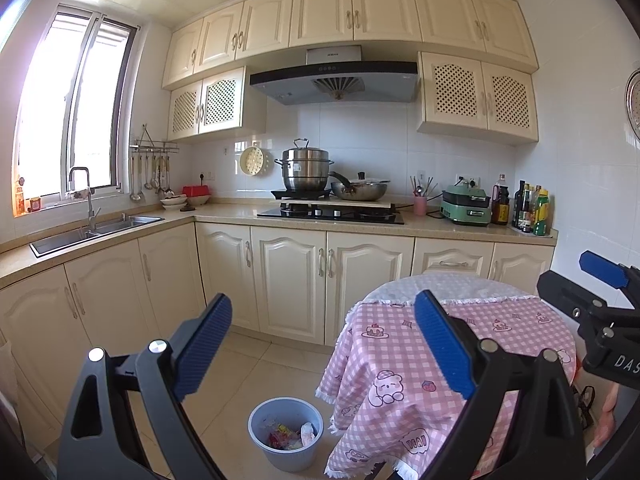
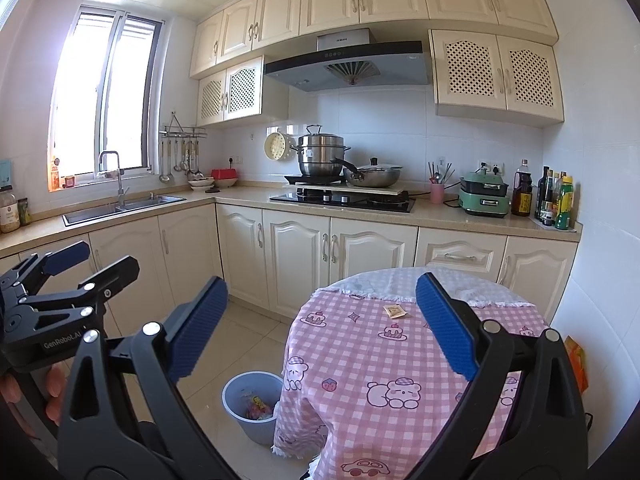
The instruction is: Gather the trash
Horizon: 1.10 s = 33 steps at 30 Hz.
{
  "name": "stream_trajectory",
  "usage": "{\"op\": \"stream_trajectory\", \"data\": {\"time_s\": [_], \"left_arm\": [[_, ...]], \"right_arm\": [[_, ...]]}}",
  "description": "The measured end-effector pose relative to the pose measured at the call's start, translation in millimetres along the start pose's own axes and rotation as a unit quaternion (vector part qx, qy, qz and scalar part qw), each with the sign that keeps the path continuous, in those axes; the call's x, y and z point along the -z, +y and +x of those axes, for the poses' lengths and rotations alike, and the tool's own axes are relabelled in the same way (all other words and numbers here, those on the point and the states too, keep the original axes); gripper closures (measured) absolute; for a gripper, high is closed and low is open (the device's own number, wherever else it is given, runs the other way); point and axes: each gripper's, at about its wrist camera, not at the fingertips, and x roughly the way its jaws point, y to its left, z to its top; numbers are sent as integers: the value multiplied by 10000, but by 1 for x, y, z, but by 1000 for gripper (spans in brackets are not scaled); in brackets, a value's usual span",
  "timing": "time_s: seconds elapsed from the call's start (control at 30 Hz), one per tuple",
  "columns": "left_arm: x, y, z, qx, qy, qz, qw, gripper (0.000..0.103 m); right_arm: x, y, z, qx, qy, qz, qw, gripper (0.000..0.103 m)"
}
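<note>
Nearest, left gripper [image 1: 323,350]: fingers spread wide, nothing between them, held above the floor beside the round table.
Right gripper [image 2: 322,326]: fingers also wide and empty, raised over the near part of the tabletop [image 2: 360,360].
Tabletop: covered by a pink checked cloth with cartoon bears; one small tan packet [image 2: 394,311] lies flat toward its far side, apart from both grippers.
Bin [image 1: 285,433]: grey-blue, on the floor tiles just left of the table's hanging cloth, with wrappers inside.
Counter [image 1: 224,212]: farther back, with a sink [image 1: 96,230], a steel pot [image 1: 307,170] and a pan [image 1: 360,188] at the stove.
</note>
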Motion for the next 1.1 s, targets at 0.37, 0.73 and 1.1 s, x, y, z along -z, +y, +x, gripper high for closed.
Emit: {"op": "stream_trajectory", "data": {"time_s": [0.37, 0.73, 1.1], "left_arm": [[3, -1, 10, -68, 178, 29, 9998, 12], [44, 14, 94, -225, 1499, -95, 9884, 12], [90, 23, 198, -100, 2835, -270, 9586, 12]], "right_arm": [[6, 0, 8, -9, 91, 63, 9999, 10], [42, -81, 106, 1026, 1066, 161, 9889, 10], [132, -274, 284, 2154, 3404, 927, 9106, 10]]}}
